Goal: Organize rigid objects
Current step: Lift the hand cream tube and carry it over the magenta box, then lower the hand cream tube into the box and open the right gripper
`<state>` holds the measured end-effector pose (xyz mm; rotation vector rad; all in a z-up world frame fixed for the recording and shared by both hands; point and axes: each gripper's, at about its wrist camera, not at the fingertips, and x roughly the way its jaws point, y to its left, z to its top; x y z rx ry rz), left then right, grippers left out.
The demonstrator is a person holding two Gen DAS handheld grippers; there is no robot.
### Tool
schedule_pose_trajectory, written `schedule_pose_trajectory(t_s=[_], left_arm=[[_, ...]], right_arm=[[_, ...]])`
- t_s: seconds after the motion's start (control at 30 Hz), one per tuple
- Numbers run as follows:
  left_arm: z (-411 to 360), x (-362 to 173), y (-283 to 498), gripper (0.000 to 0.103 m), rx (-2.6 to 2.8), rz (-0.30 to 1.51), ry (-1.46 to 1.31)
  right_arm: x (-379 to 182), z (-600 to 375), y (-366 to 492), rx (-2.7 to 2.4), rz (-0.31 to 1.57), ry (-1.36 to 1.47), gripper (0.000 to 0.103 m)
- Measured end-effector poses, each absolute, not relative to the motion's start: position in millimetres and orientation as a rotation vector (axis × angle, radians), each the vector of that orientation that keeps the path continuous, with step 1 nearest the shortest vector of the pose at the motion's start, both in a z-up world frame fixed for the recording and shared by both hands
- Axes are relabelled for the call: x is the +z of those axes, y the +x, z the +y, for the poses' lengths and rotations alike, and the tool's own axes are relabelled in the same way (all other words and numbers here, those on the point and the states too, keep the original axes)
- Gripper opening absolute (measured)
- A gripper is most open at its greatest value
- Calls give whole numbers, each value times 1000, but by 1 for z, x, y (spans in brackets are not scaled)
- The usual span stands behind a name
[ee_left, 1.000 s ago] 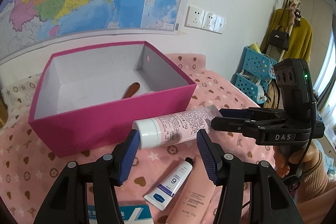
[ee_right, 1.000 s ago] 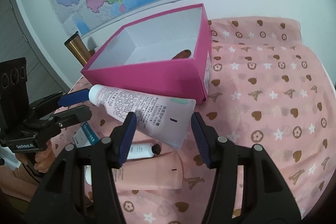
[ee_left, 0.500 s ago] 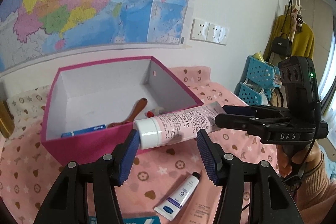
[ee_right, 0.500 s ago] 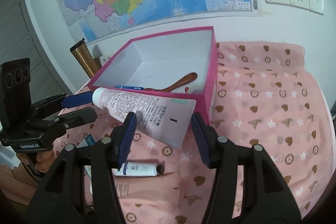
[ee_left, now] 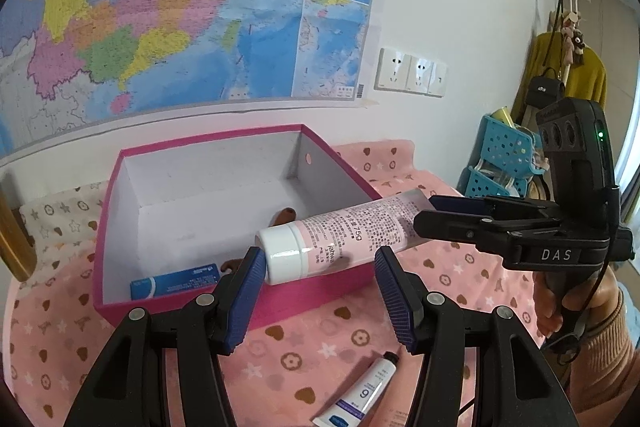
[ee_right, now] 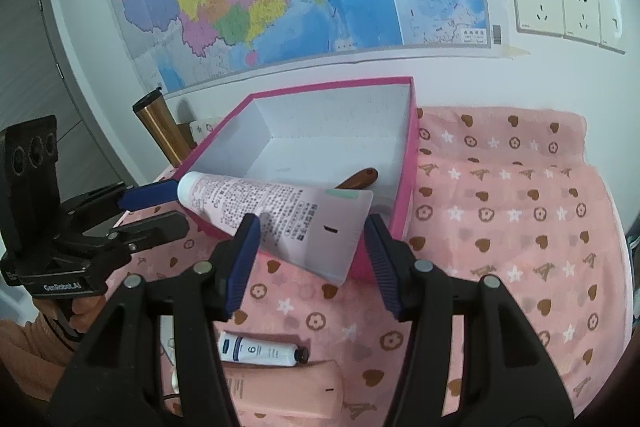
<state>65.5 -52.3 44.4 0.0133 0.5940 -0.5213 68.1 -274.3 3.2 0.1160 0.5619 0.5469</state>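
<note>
A pink tube with a white cap (ee_left: 340,239) hangs in the air over the front rim of the pink box (ee_left: 320,291). My right gripper (ee_right: 308,239) is shut on its flat crimped end (ee_right: 320,231). My left gripper (ee_left: 320,271) is shut on its cap end. Each gripper shows in the other's view: the right one (ee_left: 440,215) and the left one (ee_right: 160,207). Inside the box lie a blue carton (ee_left: 176,281) and a brown wooden spoon (ee_right: 360,179).
A small white tube marked 6 (ee_right: 260,347) and a peach tube (ee_right: 284,391) lie on the pink cloth (ee_right: 500,227) in front of the box. A bronze flask (ee_right: 160,127) stands left of the box. A map and wall sockets are behind.
Both grippers have lifted the pink tube from beside the box up to over its front rim. The box's inside has come into view.
</note>
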Motion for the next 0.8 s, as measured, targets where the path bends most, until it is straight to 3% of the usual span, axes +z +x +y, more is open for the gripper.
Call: schedule_pose_trajectory(t_s=[0.8], left_arm=[[-52, 47, 94, 57, -480, 604, 8]], right_arm=[[16, -267, 95, 543, 555, 87, 57]])
